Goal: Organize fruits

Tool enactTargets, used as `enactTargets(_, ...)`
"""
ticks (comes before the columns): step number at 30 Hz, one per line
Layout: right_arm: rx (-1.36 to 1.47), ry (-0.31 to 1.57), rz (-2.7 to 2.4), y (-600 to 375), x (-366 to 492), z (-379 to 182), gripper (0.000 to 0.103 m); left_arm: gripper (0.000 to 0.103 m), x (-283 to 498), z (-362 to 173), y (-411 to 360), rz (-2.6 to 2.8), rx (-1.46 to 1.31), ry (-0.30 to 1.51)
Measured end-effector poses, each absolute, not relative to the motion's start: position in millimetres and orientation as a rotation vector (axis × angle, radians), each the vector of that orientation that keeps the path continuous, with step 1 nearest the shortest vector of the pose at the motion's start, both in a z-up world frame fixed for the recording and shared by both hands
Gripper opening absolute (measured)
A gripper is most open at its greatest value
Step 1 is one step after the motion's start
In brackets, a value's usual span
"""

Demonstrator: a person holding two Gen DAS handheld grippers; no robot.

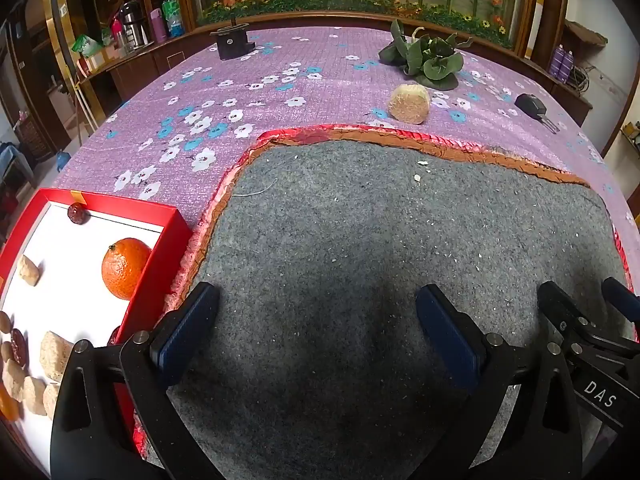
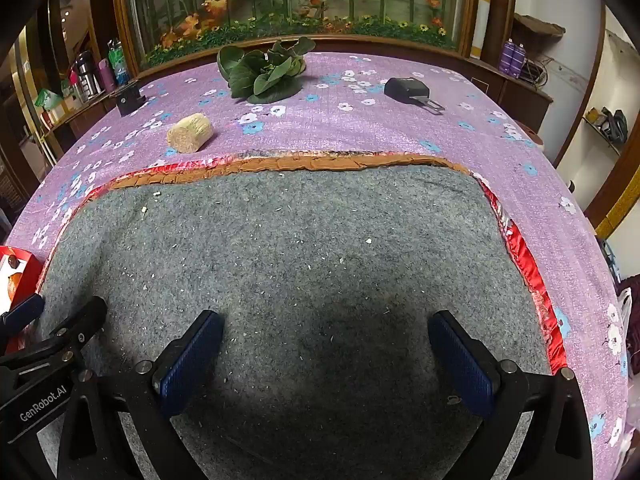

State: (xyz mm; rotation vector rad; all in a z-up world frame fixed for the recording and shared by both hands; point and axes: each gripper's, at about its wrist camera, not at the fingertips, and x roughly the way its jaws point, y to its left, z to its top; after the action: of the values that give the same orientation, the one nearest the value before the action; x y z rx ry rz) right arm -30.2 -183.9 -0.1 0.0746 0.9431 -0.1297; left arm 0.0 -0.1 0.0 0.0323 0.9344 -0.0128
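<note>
A red box (image 1: 160, 280) with a white floor sits at the left of the grey mat (image 1: 360, 260). Inside it lie an orange (image 1: 125, 267), a dark red date (image 1: 78, 213), several beige cakes (image 1: 54, 354) and more dates at the near left. My left gripper (image 1: 316, 320) hangs open over the bare mat, just right of the box, nothing between its fingers. My right gripper (image 2: 326, 344) is open too over the mat's middle, empty. The right gripper's fingers (image 1: 560, 308) show at the right edge of the left wrist view. The box corner (image 2: 24, 272) peeks in at the left.
Beyond the mat on the purple flowered cloth (image 1: 240, 92) lie a beige round cake (image 1: 410, 103), a bunch of green leaves (image 1: 430, 60), a black key (image 1: 534, 108) and a black block (image 1: 232, 42). A wooden rail and a planter back the table.
</note>
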Motion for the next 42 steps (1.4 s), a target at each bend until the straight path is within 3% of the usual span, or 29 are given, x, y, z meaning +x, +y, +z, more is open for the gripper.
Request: enactTargets(42, 0.072, 0.935, -0.13, -183.4, -30.2, 0.0, 0.103, 0.103, -0.7, -1.3, -2.1, -0.058, 0.034, 0.938)
